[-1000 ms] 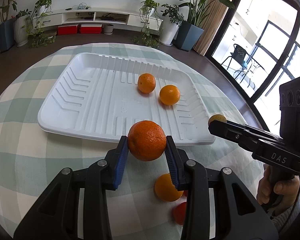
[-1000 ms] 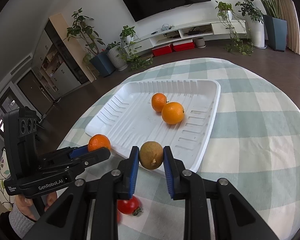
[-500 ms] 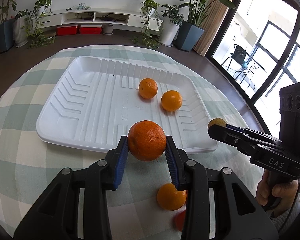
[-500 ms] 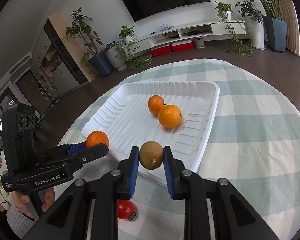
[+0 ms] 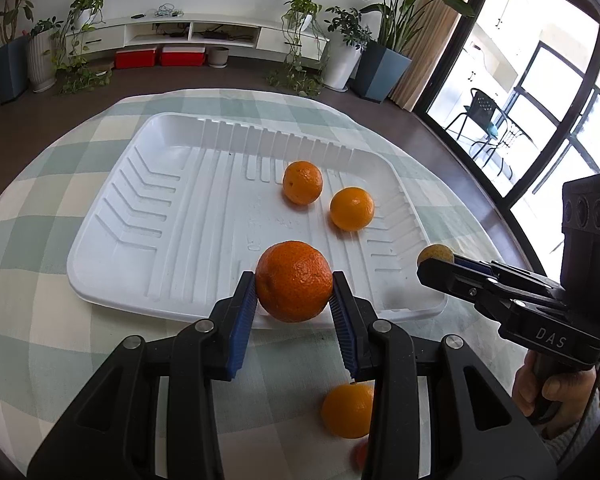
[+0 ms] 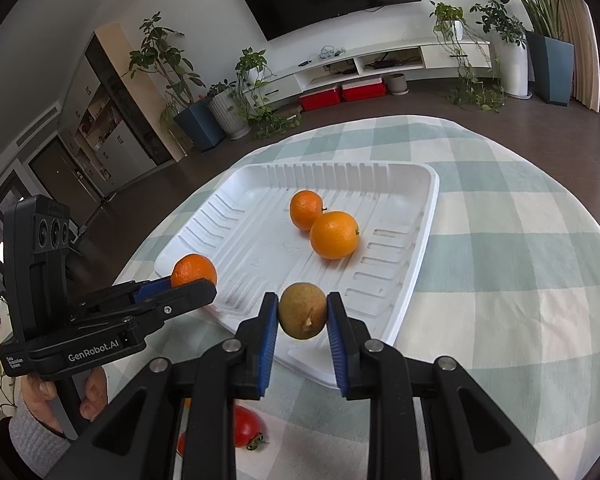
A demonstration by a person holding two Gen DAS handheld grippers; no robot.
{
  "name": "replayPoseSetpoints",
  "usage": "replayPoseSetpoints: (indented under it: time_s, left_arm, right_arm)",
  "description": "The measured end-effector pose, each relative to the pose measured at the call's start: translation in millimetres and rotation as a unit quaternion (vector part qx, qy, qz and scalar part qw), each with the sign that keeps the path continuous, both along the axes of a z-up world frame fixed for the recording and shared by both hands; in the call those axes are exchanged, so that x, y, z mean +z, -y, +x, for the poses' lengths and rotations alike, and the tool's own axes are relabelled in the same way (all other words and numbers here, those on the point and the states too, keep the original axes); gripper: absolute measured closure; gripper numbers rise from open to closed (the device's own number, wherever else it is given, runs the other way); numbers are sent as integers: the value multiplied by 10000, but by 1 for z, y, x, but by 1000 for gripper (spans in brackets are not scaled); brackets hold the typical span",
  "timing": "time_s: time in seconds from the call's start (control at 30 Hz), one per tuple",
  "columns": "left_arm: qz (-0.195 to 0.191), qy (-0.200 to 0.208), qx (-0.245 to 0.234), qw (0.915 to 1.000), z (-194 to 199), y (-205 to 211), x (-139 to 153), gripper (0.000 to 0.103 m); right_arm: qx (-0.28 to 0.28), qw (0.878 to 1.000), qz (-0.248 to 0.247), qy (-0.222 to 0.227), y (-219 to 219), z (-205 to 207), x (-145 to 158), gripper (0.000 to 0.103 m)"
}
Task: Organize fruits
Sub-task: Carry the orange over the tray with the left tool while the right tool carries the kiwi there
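Observation:
My left gripper (image 5: 294, 294) is shut on a large orange (image 5: 294, 280), held over the near rim of the white tray (image 5: 140, 216). My right gripper (image 6: 302, 312) is shut on a small brown-green fruit (image 6: 302, 309) above the tray's near right corner (image 6: 384, 320). Two oranges (image 5: 302, 182) (image 5: 351, 208) lie inside the tray towards its right side. In the right wrist view the left gripper (image 6: 188, 286) shows at the left with its orange (image 6: 193, 269). In the left wrist view the right gripper (image 5: 434, 264) shows at the right with its fruit (image 5: 435, 253).
On the checked tablecloth (image 5: 40, 344) near me lie a loose orange (image 5: 346, 410) and a red tomato (image 6: 248, 426). A person's hands (image 5: 556, 392) hold both grippers. Beyond the round table are dark floor, potted plants and a TV shelf.
Both grippers have edged forward towards the tray with their fruits still held. The loose orange and tomato have slid lower in the views.

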State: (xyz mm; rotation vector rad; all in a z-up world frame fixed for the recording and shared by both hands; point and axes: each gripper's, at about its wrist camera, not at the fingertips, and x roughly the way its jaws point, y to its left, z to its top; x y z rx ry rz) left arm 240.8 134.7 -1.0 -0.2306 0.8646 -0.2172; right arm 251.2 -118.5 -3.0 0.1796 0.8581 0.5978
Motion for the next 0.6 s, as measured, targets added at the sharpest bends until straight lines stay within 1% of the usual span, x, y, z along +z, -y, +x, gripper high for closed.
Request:
replayPoseSetpoints:
  time_s: [0.37, 0.6]
  left_arm:
    - [-25, -91, 43, 9999, 12, -4, -8, 69]
    - [8, -101, 29, 9999, 17, -3, -9, 69]
  right_arm:
    - [-2, 9999, -96, -43, 0, 13, -6, 76]
    - [-14, 9998, -167, -68, -7, 11, -10, 76]
